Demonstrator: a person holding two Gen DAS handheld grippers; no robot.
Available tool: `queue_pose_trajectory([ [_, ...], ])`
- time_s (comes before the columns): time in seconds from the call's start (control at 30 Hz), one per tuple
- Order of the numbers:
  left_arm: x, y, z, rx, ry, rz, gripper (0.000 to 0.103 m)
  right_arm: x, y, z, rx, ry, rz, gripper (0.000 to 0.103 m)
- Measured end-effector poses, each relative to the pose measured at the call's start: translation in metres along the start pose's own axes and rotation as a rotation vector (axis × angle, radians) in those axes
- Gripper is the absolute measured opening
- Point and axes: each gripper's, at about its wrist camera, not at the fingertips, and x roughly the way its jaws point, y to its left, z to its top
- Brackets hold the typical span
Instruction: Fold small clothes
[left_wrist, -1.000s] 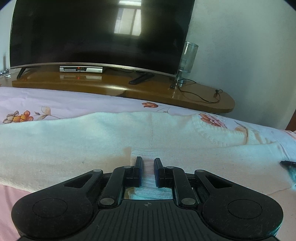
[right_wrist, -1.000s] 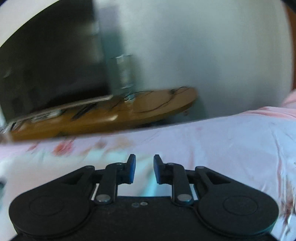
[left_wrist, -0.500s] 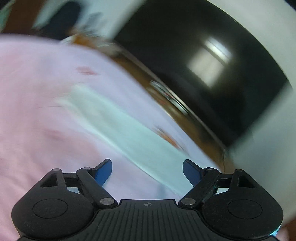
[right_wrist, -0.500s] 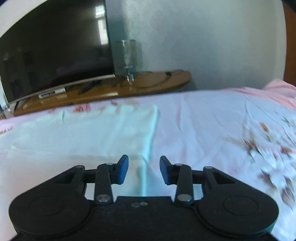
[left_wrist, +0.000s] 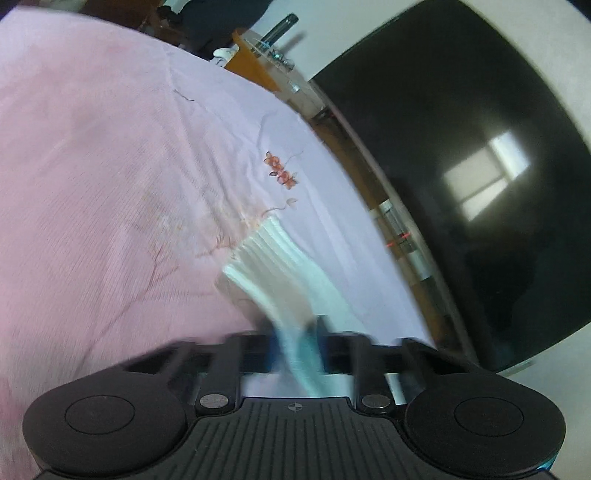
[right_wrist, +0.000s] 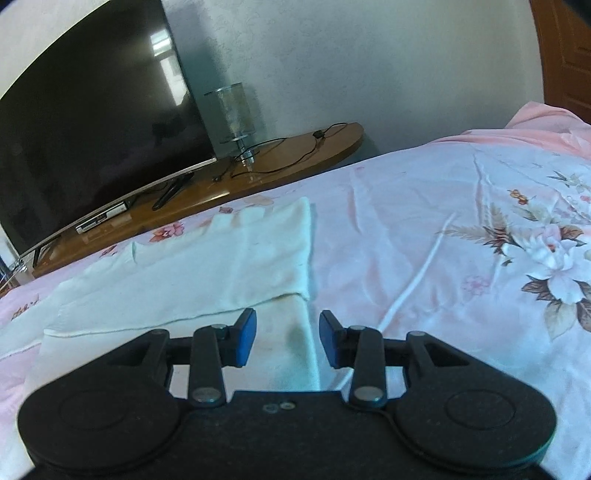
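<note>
Pink floral bedsheet (right_wrist: 443, 229) covers the bed, and beyond its far edge a wooden bench (right_wrist: 295, 155) carries a dark television (right_wrist: 92, 122) and a glass lamp (right_wrist: 236, 114). On the sheet lies a cream knitted sweater (right_wrist: 207, 266), spread flat with one layer folded over another. In the left wrist view its ribbed sleeve (left_wrist: 269, 258) stretches from the sheet toward the camera and runs between the fingers of the left gripper (left_wrist: 297, 347), which is closed down on it, though motion blur smears the fingers. The right gripper (right_wrist: 287, 338) hovers low over the sweater's right edge, its jaws partly apart and holding nothing.
</note>
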Motion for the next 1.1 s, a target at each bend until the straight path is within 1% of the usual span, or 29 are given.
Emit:
queue_pose_trajectory([
  [0.07, 0.004, -0.015, 0.003, 0.063, 0.009, -0.009, 0.004, 0.003, 0.000, -0.002, -0.002, 0.010, 0.002, 0.037],
  [0.1, 0.005, -0.028, 0.002, 0.109, 0.006, -0.027, 0.004, 0.005, -0.001, -0.003, -0.001, 0.012, 0.004, 0.037],
  [0.2, 0.005, -0.076, -0.014, 0.220, -0.002, -0.125, 0.004, 0.005, -0.003, -0.004, 0.008, 0.009, 0.005, 0.037],
  [0.27, 0.006, -0.114, -0.037, 0.305, 0.014, -0.196, 0.004, 0.004, -0.005, -0.004, 0.019, 0.004, 0.007, 0.037],
  [0.33, 0.011, -0.160, -0.068, 0.407, 0.051, -0.285, 0.004, 0.003, -0.007, -0.004, 0.024, -0.001, 0.006, 0.037],
  [0.43, 0.012, -0.233, -0.138, 0.605, 0.116, -0.394, 0.004, 0.000, -0.010, -0.004, 0.032, -0.011, 0.002, 0.037],
  [0.47, 0.013, -0.251, -0.158, 0.656, 0.138, -0.417, 0.004, -0.002, -0.013, -0.003, 0.034, -0.016, -0.002, 0.037],
  [0.53, 0.014, -0.289, -0.212, 0.776, 0.193, -0.478, 0.004, -0.007, -0.020, -0.001, 0.047, -0.028, -0.013, 0.037],
  [0.6, 0.014, -0.318, -0.260, 0.883, 0.243, -0.519, 0.004, -0.012, -0.029, 0.000, 0.066, -0.038, -0.026, 0.037],
  [0.67, 0.015, -0.337, -0.307, 0.956, 0.306, -0.553, 0.004, -0.017, -0.039, 0.000, 0.088, -0.045, -0.040, 0.038],
  [0.7, 0.014, -0.341, -0.329, 0.984, 0.333, -0.556, 0.004, -0.020, -0.044, 0.000, 0.099, -0.046, -0.048, 0.039],
  [0.73, 0.007, -0.341, -0.349, 1.003, 0.350, -0.557, 0.004, -0.022, -0.047, 0.000, 0.105, -0.046, -0.055, 0.039],
  [0.8, 0.015, -0.345, -0.382, 1.044, 0.415, -0.545, 0.004, -0.026, -0.054, -0.001, 0.120, -0.044, -0.065, 0.039],
  [0.83, 0.014, -0.343, -0.394, 1.063, 0.428, -0.529, 0.005, -0.027, -0.056, -0.001, 0.128, -0.041, -0.066, 0.039],
  [0.87, 0.007, -0.342, -0.402, 1.078, 0.413, -0.521, 0.010, -0.028, -0.057, -0.001, 0.137, -0.040, -0.064, 0.039],
  [0.9, -0.002, -0.339, -0.402, 1.082, 0.392, -0.544, 0.033, -0.029, -0.058, -0.001, 0.145, -0.043, -0.056, 0.039],
  [0.93, -0.013, -0.334, -0.401, 1.065, 0.387, -0.566, 0.068, -0.030, -0.057, 0.001, 0.150, -0.048, -0.048, 0.039],
  [0.97, -0.023, -0.330, -0.393, 1.036, 0.358, -0.567, 0.079, -0.030, -0.055, 0.002, 0.156, -0.057, -0.034, 0.040],
  [1.0, -0.034, -0.322, -0.381, 1.013, 0.294, -0.554, 0.083, -0.029, -0.053, 0.004, 0.164, -0.063, -0.017, 0.041],
  [1.03, -0.037, -0.312, -0.365, 1.000, 0.262, -0.539, 0.083, -0.026, -0.050, 0.006, 0.175, -0.066, 0.007, 0.041],
  [1.07, -0.040, -0.305, -0.351, 0.980, 0.245, -0.513, 0.083, -0.021, -0.045, 0.009, 0.188, -0.066, 0.035, 0.041],
  [1.1, -0.044, -0.296, -0.334, 0.950, 0.212, -0.479, 0.083, -0.015, -0.040, 0.012, 0.198, -0.064, 0.060, 0.041],
])
